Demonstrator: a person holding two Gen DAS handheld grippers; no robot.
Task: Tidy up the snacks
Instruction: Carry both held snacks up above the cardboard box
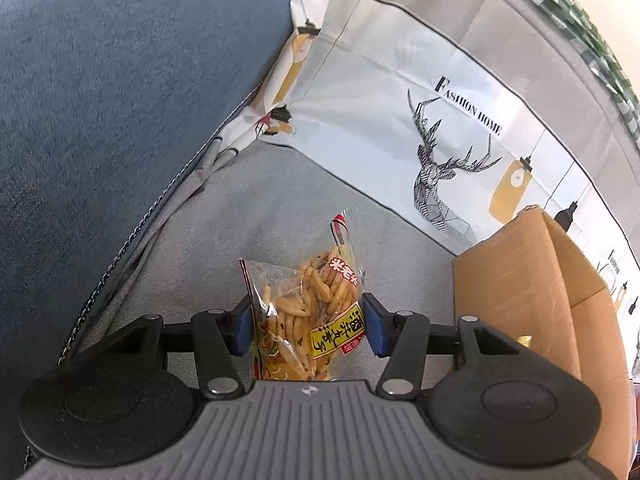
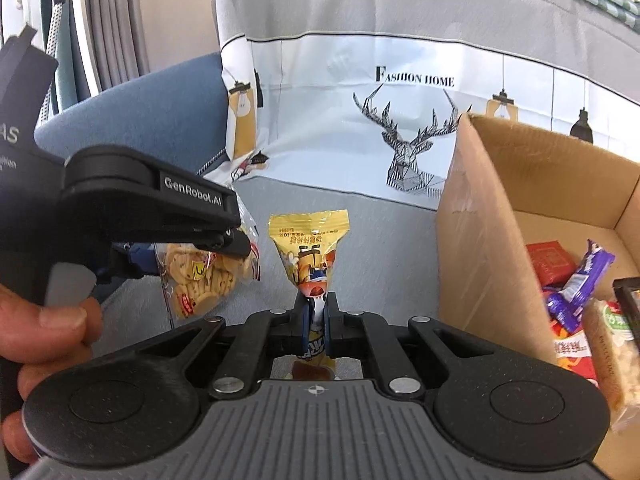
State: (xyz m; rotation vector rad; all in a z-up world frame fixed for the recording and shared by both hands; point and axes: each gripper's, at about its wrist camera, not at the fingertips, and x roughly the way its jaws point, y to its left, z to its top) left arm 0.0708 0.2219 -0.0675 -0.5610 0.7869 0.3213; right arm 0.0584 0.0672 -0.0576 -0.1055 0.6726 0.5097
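Note:
My left gripper (image 1: pixel 307 326) is shut on a clear bag of rice crackers (image 1: pixel 308 304), its blue pads pressed against both sides of the bag. The same cracker bag (image 2: pixel 204 276) shows at the left of the right wrist view, under the left gripper's black body (image 2: pixel 160 208), which a hand (image 2: pixel 44 328) holds. My right gripper (image 2: pixel 317 322) is shut on a small yellow snack packet (image 2: pixel 310 252) that stands up ahead of the fingers. A cardboard box (image 2: pixel 480 248) stands open at the right, with several snacks (image 2: pixel 576 292) inside.
Everything sits on a grey sofa seat (image 1: pixel 280 208). A blue cushion (image 1: pixel 100 100) rises at the left. Behind hangs a cover printed with a deer and "FASHION HOME" (image 2: pixel 416 76). The cardboard box (image 1: pixel 520 280) wall stands close on the right of the left gripper.

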